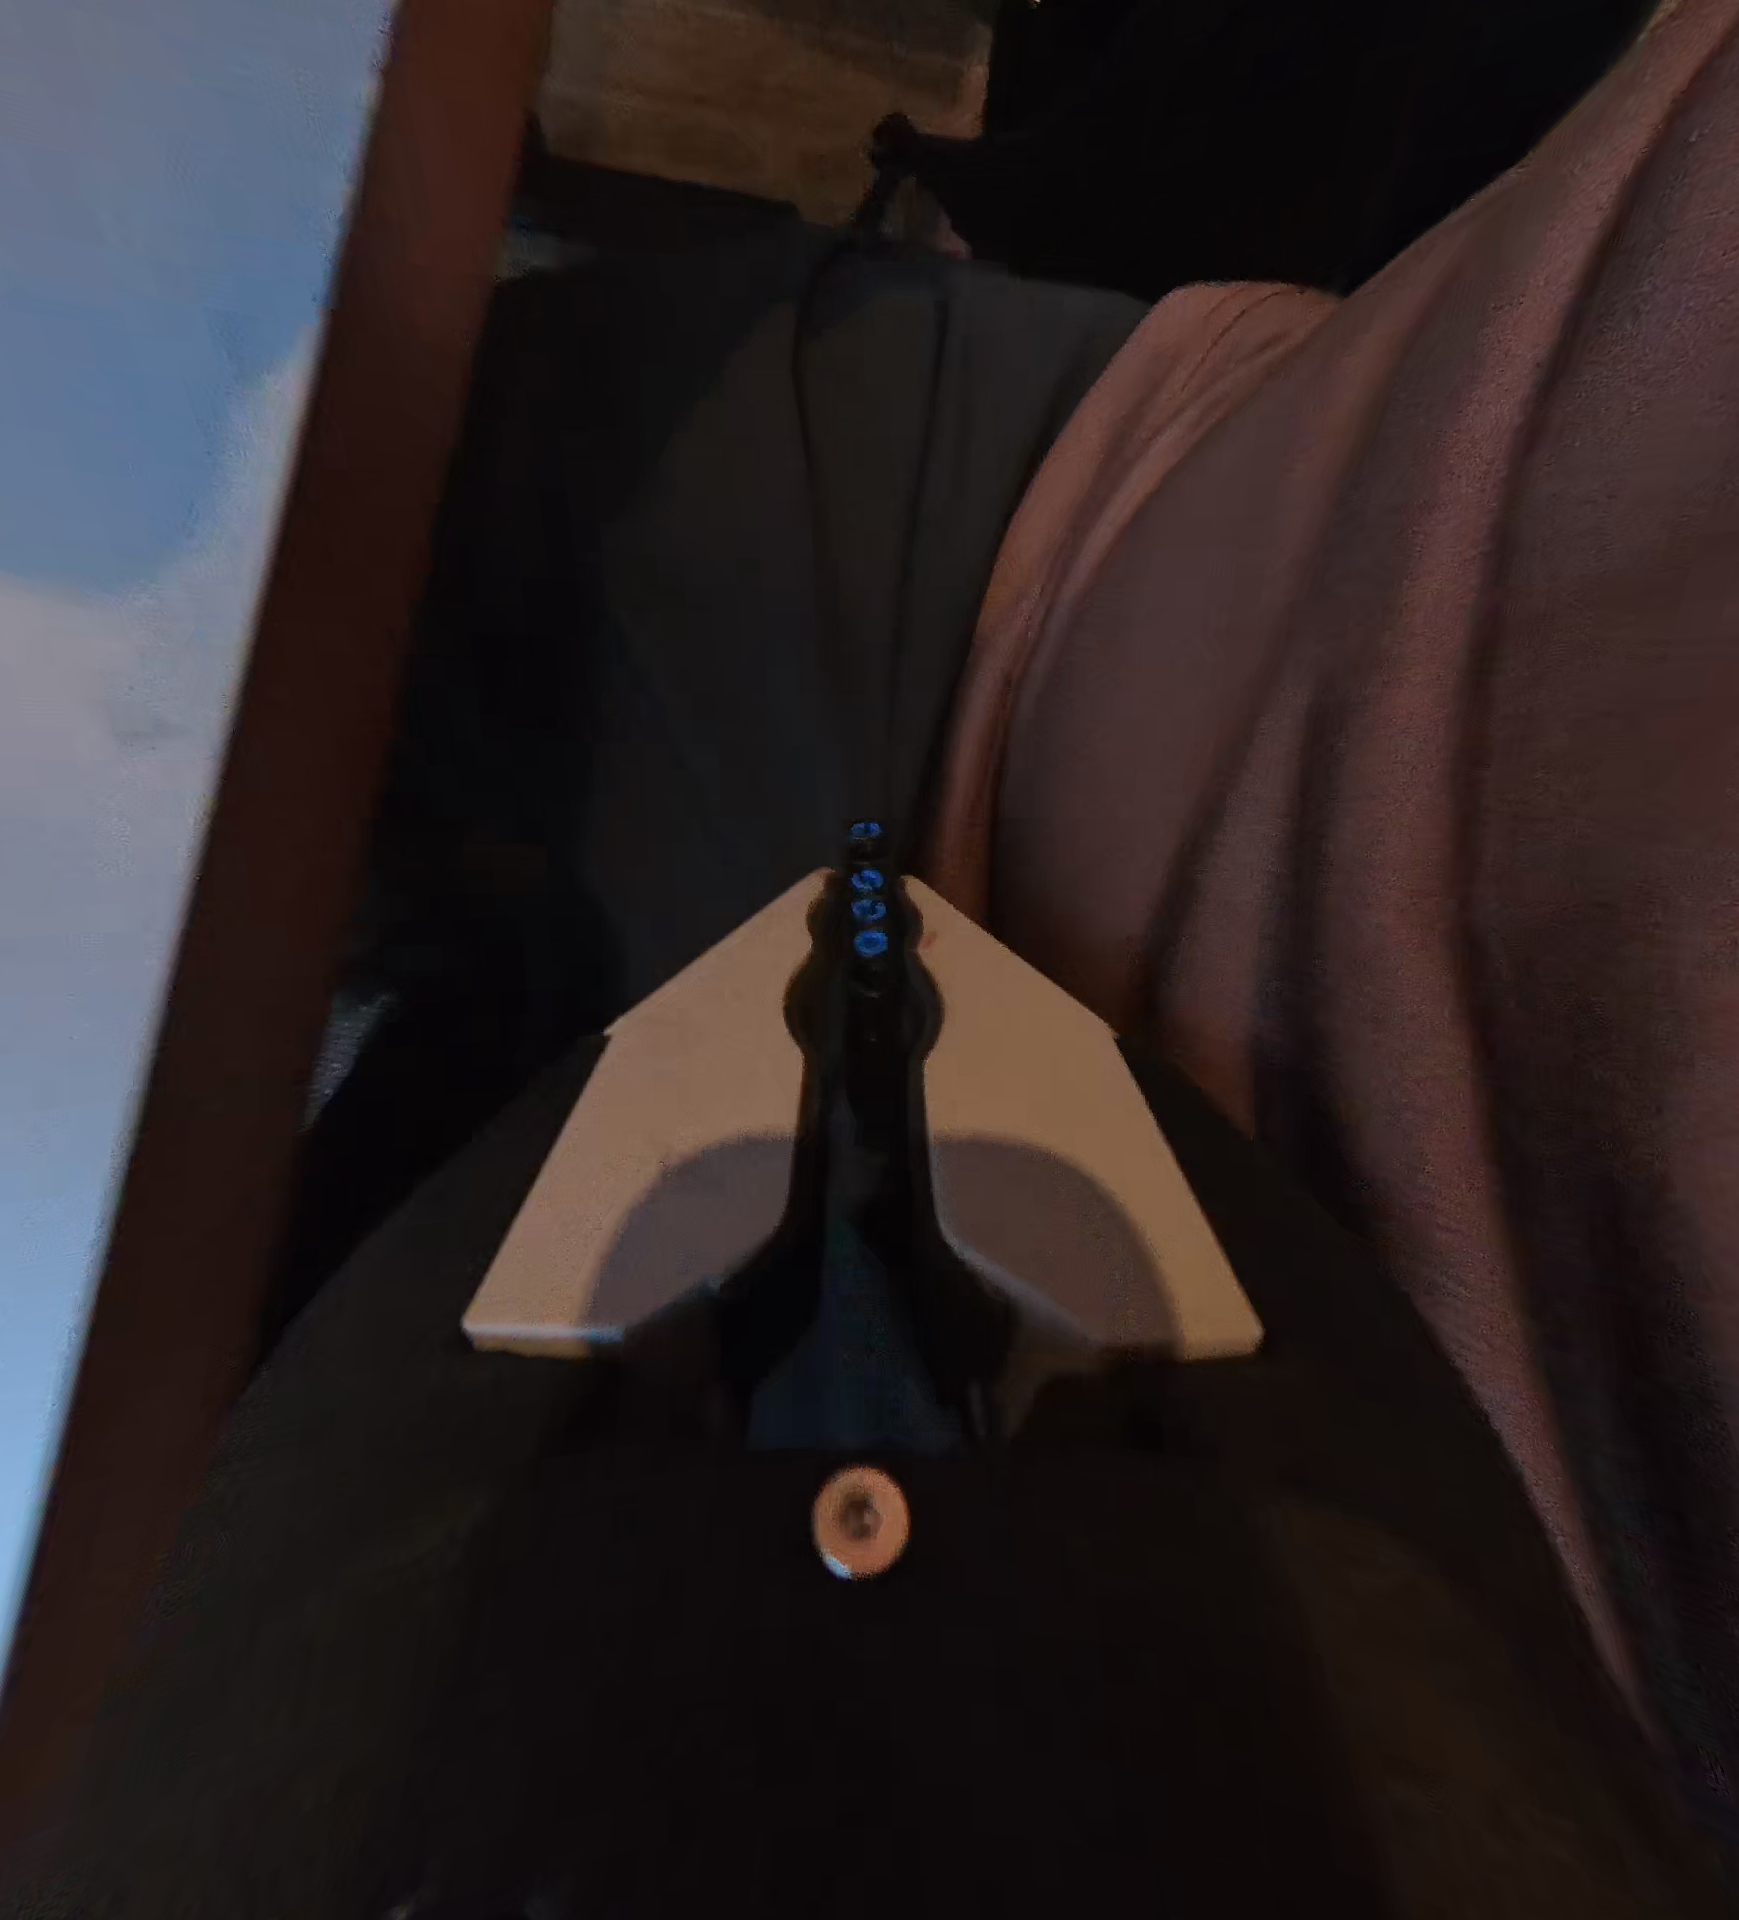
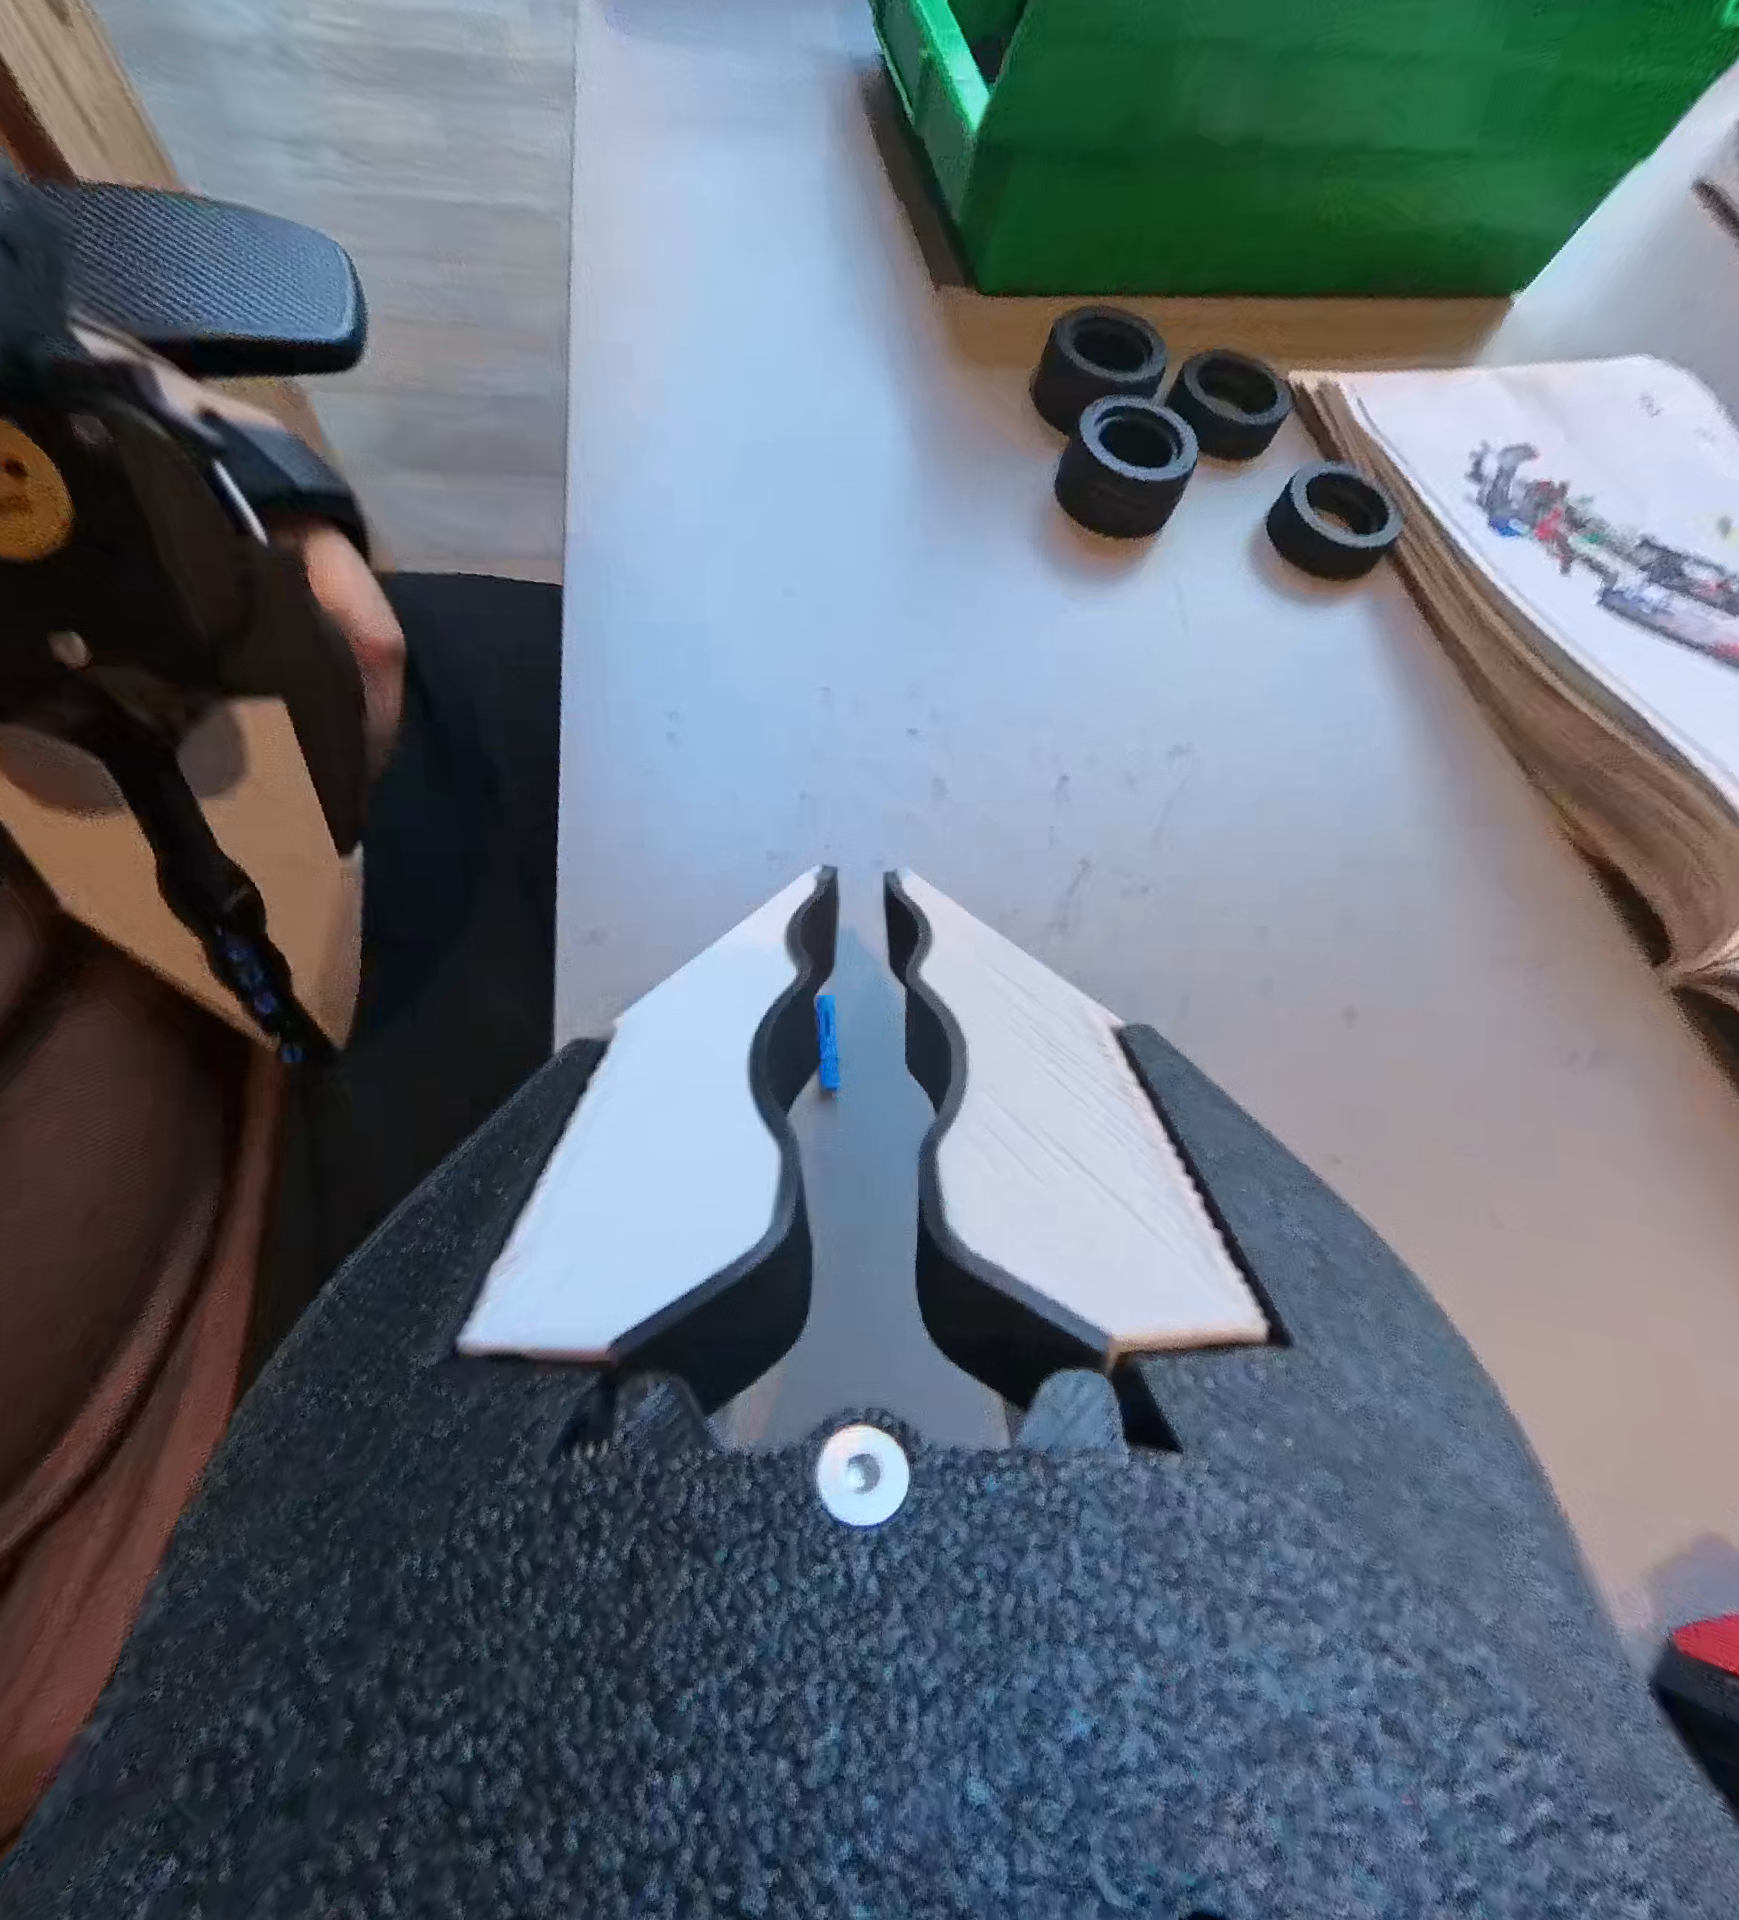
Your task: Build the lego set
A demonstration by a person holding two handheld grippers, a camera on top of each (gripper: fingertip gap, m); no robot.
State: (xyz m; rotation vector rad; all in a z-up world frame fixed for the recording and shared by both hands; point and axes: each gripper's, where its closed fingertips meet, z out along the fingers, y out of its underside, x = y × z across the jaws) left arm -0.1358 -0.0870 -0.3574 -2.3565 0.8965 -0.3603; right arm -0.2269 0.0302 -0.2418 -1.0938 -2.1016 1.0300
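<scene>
lego beam (image 1: 867,914), black with blue pins, pinched in left gripper (image 1: 865,883); right gripper (image 2: 860,878) spread, blue pin (image 2: 826,1042) between; best aligned squarely before pressing.

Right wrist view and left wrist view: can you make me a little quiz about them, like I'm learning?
1. How many black tyres lie on the table?
2. True or false: the left tongs hold nothing.
3. What colour is the box behind the tyres? A red, B green, C yellow.

Key: 1. Four. 2. False: they pinch a black piece with blue pins. 3. B.
</scene>
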